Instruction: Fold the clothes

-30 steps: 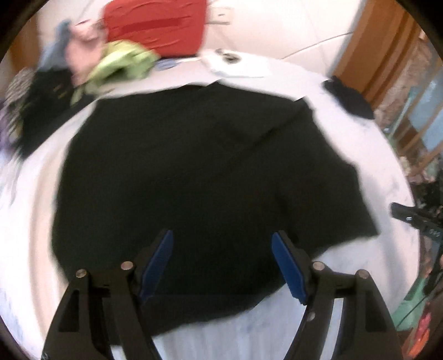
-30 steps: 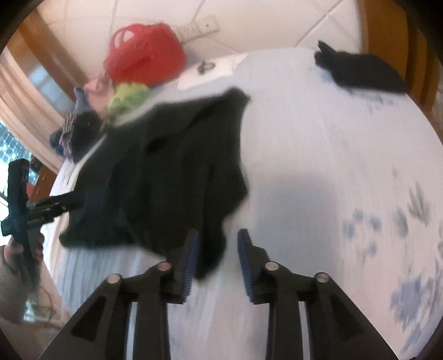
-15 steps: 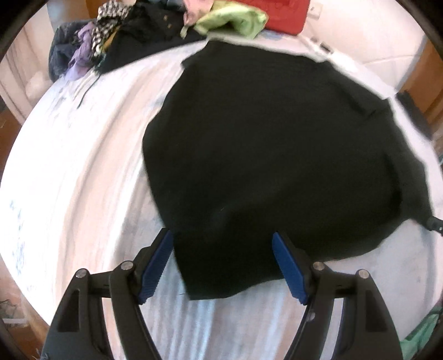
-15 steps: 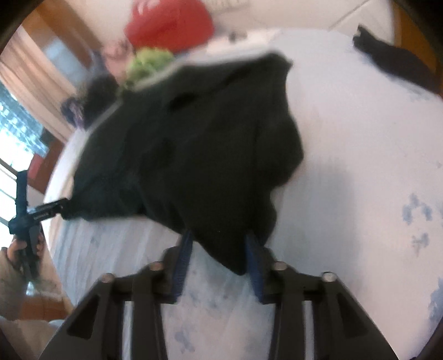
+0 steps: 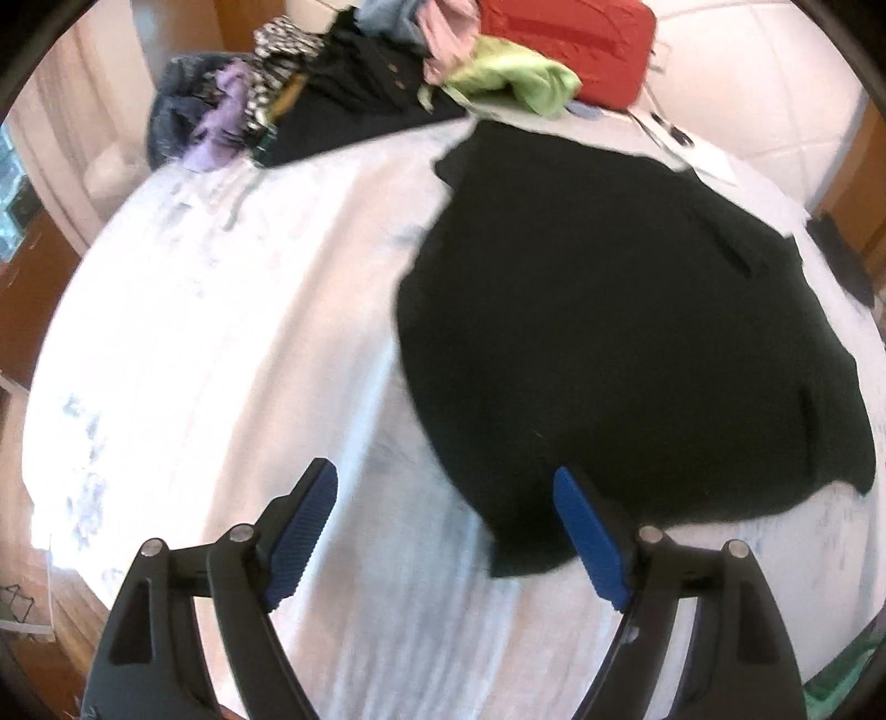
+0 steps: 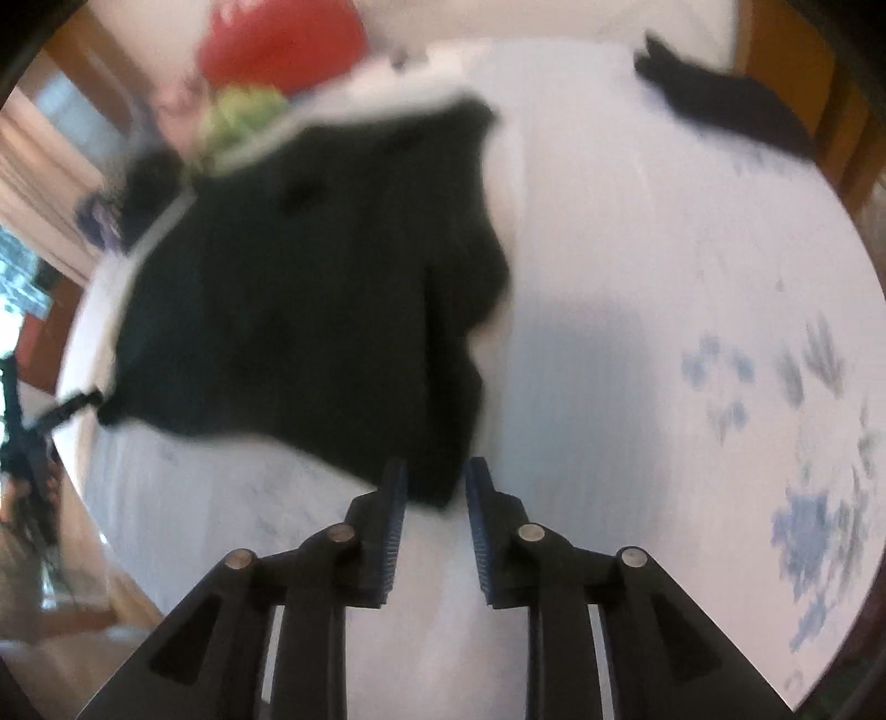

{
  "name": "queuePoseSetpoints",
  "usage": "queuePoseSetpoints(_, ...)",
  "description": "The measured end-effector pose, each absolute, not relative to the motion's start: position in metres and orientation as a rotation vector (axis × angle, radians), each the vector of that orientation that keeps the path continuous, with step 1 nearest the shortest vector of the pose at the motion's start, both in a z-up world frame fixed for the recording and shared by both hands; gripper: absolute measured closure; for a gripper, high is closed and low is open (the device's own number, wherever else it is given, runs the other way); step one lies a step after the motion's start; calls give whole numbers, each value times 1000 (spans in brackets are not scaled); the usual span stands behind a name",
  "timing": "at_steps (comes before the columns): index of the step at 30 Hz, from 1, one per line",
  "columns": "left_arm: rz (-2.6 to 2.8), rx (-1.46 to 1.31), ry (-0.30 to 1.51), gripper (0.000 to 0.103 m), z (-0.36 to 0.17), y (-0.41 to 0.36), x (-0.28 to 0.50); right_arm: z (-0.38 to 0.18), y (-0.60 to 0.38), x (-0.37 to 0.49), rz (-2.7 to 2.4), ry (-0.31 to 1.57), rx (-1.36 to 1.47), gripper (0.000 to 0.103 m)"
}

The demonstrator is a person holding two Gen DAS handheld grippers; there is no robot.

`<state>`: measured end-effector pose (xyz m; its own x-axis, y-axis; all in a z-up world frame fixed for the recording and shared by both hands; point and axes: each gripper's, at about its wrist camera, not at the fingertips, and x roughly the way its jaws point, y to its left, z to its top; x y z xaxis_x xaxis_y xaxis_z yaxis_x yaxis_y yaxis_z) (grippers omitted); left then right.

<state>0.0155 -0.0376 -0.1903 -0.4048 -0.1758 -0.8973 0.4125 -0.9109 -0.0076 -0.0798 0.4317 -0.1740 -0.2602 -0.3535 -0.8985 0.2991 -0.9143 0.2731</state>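
Note:
A black garment (image 5: 620,343) lies spread on the white bed sheet (image 5: 232,343). My left gripper (image 5: 446,526) is open and empty, hovering at the garment's near left hem; its right pad (image 5: 590,540) overlaps the hem's edge. In the right wrist view the same black garment (image 6: 310,288) lies ahead, blurred by motion. My right gripper (image 6: 434,501) is partly open, with the garment's near corner between the fingertips; the pads are not pressed on the cloth. The left gripper (image 6: 61,412) shows small at the garment's far left corner.
A pile of clothes (image 5: 310,105), a green garment (image 5: 515,77) and a red bag (image 5: 559,39) sit at the head of the bed. A small black item (image 6: 725,111) lies at the far right. A white paper (image 5: 698,155) lies past the garment.
The left gripper has swung left, so the garment now sits to its right. The right gripper has closed in on the garment's near corner, jaws still apart.

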Motion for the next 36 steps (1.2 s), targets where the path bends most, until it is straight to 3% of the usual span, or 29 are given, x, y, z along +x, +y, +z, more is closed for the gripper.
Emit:
queuePoseSetpoints(6, -2376, 1469, 301, 22, -205, -32, 5, -182, 395, -98, -2136, -161, 1460, 80)
queuePoseSetpoints(14, -2348, 1503, 365, 20, -218, -34, 15, -210, 425, -99, -2227, -152, 1617, 81)
queuePoseSetpoints(16, -2389, 1460, 368, 14, -208, -29, 26, -195, 438, -85, -2263, -139, 1545, 72)
queuePoseSetpoints(17, -2408, 1448, 369, 3, -205, -25, 30, -192, 440, -78, -2273, -118, 1519, 62)
queuePoseSetpoints(20, -2436, 1447, 346, 0, -206, -13, 38, -186, 442, -60, -2290, -54, 1456, 38)
queuePoseSetpoints(28, -2399, 1520, 192, 0, -230, 14, 33, -201, 418, -49, -2254, 76, 1414, 37)
queuePoseSetpoints(36, -2374, 1535, 292, 0, -235, 6, 24, -209, 401, -46, -2261, 235, 1359, 37)
